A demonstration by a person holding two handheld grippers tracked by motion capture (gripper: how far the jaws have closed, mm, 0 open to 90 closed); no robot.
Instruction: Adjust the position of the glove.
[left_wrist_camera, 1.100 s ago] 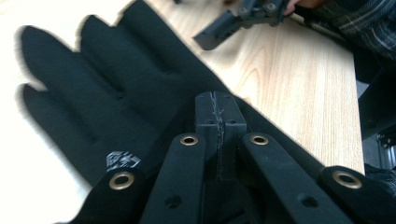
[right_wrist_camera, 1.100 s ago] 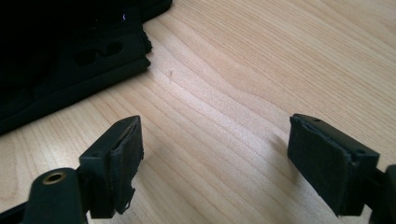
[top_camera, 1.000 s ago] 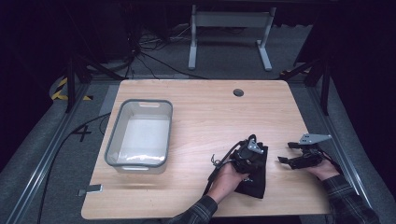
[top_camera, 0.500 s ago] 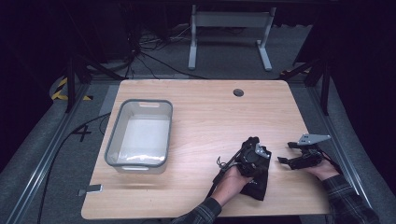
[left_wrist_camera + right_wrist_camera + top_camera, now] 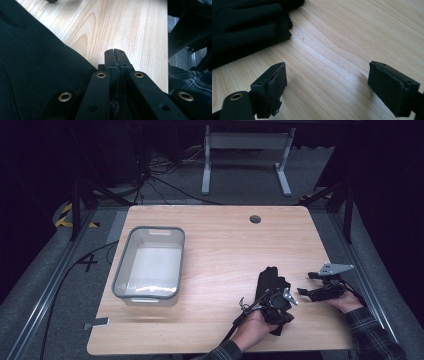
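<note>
A black glove [image 5: 270, 277] lies on the wooden table [image 5: 220, 250] near its front right, fingers pointing away from me. My left gripper [image 5: 286, 296] rests over the glove's near end, jaws shut, tips meeting above bare wood. In the left gripper view the left gripper [image 5: 114, 53] has the glove [image 5: 30, 62] beside it on the left and dark fabric under its jaws; whether any fabric is pinched I cannot tell. My right gripper [image 5: 305, 283] hovers to the right of the glove, open. In the right gripper view the right gripper [image 5: 331, 75] holds nothing, with the glove [image 5: 244, 27] at upper left.
A clear plastic bin [image 5: 117, 280] stands on the table's left half. A round cable hole [image 5: 255, 219] sits near the far edge. A small grey tab [image 5: 97, 323] lies at the front left corner. Dark frame rails run along both sides of the table.
My left hand has slid a little to the right and toward the front edge over the glove. The right gripper has stayed in place, still open.
</note>
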